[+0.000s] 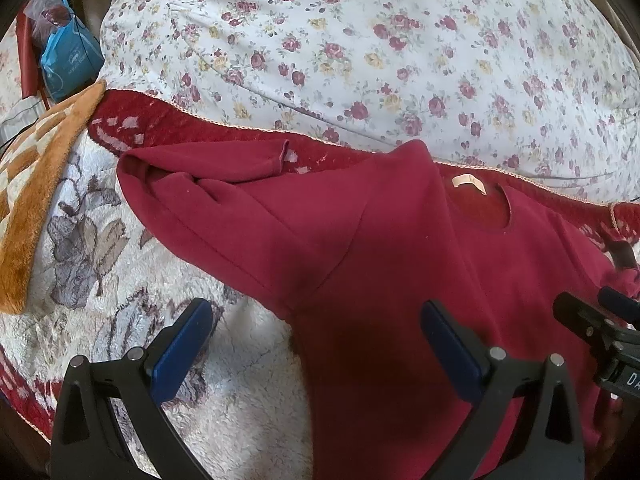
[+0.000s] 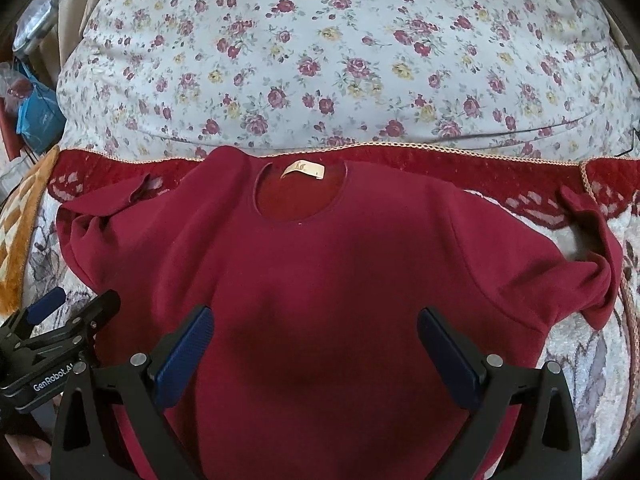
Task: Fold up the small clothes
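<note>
Both tools hang above a dark red sweatshirt (image 2: 340,280) with nothing between their fingers: the right tool (image 2: 314,344) has its blue-padded fingers spread wide over the middle of the garment's body, and the left tool (image 1: 316,344) is likewise released, one finger (image 1: 184,352) over the pale fleece blanket (image 1: 140,320) and the other over the red cloth near the armpit seam. From the right wrist view the left tool (image 2: 52,320) also appears at the lower left edge, just beside the sweatshirt's side; from the left wrist view the right tool (image 1: 600,320) shows at the right edge. The sweatshirt lies spread face up on the blanket, which covers a bed, with its round neckline (image 2: 300,196) and a small cream label (image 2: 302,169) pointing away from the cameras toward a large floral pillow (image 2: 340,60). Its left sleeve (image 1: 208,196) is bunched and folded over itself, the cuff lying on the blanket's red border (image 1: 192,128); the right sleeve (image 2: 592,256) curls inward with its cuff turned up. An orange and cream checked blanket (image 1: 36,200) lies at the left, and a blue bag (image 1: 68,60) sits beyond it.
</note>
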Tool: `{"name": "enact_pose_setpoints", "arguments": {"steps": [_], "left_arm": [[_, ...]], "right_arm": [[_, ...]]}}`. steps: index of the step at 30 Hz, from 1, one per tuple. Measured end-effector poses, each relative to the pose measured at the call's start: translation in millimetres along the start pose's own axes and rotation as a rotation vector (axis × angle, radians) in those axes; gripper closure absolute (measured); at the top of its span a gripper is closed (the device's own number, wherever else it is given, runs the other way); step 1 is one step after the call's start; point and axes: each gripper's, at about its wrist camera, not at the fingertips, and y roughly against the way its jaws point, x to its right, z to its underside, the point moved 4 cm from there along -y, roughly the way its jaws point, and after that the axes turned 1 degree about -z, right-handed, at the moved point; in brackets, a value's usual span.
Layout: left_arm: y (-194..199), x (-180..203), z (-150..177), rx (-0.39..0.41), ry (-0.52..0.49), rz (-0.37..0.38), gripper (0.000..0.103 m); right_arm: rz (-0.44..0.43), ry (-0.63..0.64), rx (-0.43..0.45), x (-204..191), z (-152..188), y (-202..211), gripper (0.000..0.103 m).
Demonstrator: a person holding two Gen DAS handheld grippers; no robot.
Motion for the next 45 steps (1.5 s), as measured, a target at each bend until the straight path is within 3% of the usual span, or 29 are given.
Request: {"name": "enact_pose_setpoints", "arguments": {"steps": [21,32,45], "left_arm": [[-1.3,-10.9,-3.6,0.004,0.013,-0.026,0.000],[-5.8,-19.7,-4.8,-0.004,0.036,-0.031,0.000],[-18.5,-40.2,-6.1,-0.038,0.089,-0.047,0.000]], "right_arm": [[0.016,0.066,0.003,-18.2,-3.9,-5.6,0.000],[-0.041,0.071,-0.033,-32.6,-6.5,-15.9,0.000],[-0.082,0.106,-0.001,-59.3,-26.3,-23.2,0.000]]}}
